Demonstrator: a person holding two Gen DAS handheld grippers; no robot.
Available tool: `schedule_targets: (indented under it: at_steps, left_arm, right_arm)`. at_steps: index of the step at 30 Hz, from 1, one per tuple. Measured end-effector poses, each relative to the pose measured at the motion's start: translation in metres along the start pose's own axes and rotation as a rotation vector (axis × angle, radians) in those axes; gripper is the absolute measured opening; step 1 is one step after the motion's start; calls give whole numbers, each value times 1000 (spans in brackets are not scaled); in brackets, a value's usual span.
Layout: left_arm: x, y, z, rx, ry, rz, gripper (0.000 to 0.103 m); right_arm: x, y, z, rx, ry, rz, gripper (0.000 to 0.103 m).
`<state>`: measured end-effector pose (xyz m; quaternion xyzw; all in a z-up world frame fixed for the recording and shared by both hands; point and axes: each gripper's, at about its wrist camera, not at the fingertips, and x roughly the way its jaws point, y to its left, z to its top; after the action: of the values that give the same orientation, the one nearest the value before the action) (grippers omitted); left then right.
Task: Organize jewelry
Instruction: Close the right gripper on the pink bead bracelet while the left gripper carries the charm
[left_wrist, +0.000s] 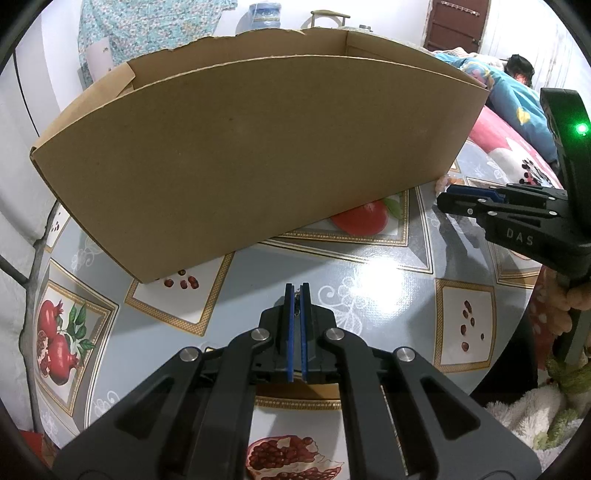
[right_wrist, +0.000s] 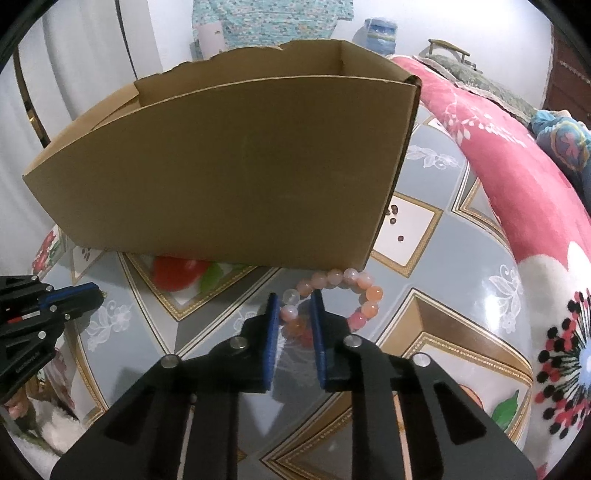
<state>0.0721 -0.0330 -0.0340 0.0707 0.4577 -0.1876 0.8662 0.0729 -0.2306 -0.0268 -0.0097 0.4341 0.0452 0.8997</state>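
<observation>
A bracelet (right_wrist: 373, 293) of pink and orange beads lies on the table just in front of the cardboard box's right corner. My right gripper (right_wrist: 294, 295) straddles its left side, blue pads (right_wrist: 272, 325) pressed against the beads between them. In the left wrist view the same gripper (left_wrist: 443, 195) comes in from the right, with a few beads (left_wrist: 442, 181) above its tips. My left gripper (left_wrist: 296, 290) hovers over the table in front of the box, shut, with a thin silvery chain (left_wrist: 296, 301) pinched between its pads. From the right wrist it (right_wrist: 94, 293) shows at the far left.
A tall open cardboard box (left_wrist: 258, 147) stands on the round table (left_wrist: 369, 295), whose cloth has a pomegranate print. A bed with a pink flowered blanket (right_wrist: 517, 177) borders the table's right side, and a person (left_wrist: 517, 66) lies on it.
</observation>
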Motion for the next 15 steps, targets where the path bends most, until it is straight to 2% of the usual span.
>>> schedule_targets:
  at_steps: [3,7,10,15]
  left_arm:
    - [0,0,0,-2,0,-1,2]
    - [0,0,0,-2,-1,0,2]
    - [-2,2,-1,-12,-14,-17,1]
    - [-26,12,-4,-27,-106,-67,0]
  right_arm:
    - [1,0,0,5,3,7,10]
    - [1,0,0,18,2,14,10]
    - [-2,-5,0,64,-5,57,10]
    - [-27,-26,2,209,-51,219,10]
